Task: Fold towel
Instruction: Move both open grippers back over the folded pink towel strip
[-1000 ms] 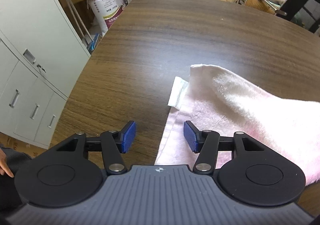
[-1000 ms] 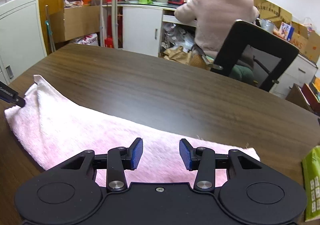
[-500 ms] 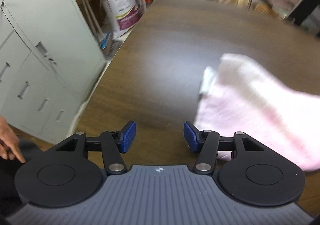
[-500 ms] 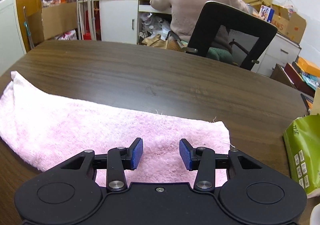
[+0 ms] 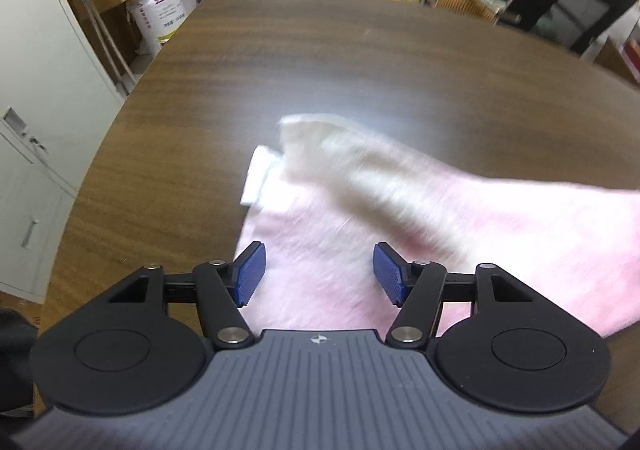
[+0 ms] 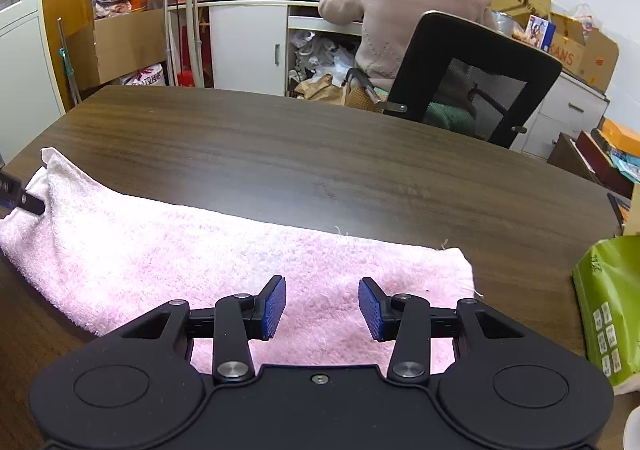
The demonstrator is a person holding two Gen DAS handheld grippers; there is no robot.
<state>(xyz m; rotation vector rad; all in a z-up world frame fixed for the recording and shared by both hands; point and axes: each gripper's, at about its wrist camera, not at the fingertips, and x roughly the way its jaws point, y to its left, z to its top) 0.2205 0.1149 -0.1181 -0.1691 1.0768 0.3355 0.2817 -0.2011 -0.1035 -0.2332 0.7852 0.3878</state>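
Pink terry towel [image 6: 208, 262] lies on the dark wood-grain bench [image 6: 320, 153], already doubled into a long band; its left end shows a lifted, paler top layer and a white tag or hem strip [image 5: 258, 181] poking out beneath. Left tongs [image 5: 319, 274] hang over that end, jaws opening, pads apart with towel pile below them but nothing pinched. Right tongs [image 6: 322, 309] sit over the towel's right end at a moderate gap, pads clear of the cloth, holding nothing. Risks, as judged: the plush pile is thick and springy, so a shallow bite could catch only the top layer and peel the fold apart instead of carrying both layers. The left view is motion-blurred, so the exact edge is hard to place; a late close could miss the corner. The bench surface looks smooth, so the towel may slide rather than crease when one end is dragged. A green packet [image 6: 608, 310] stands near the right end and could be bumped on a wide swing.
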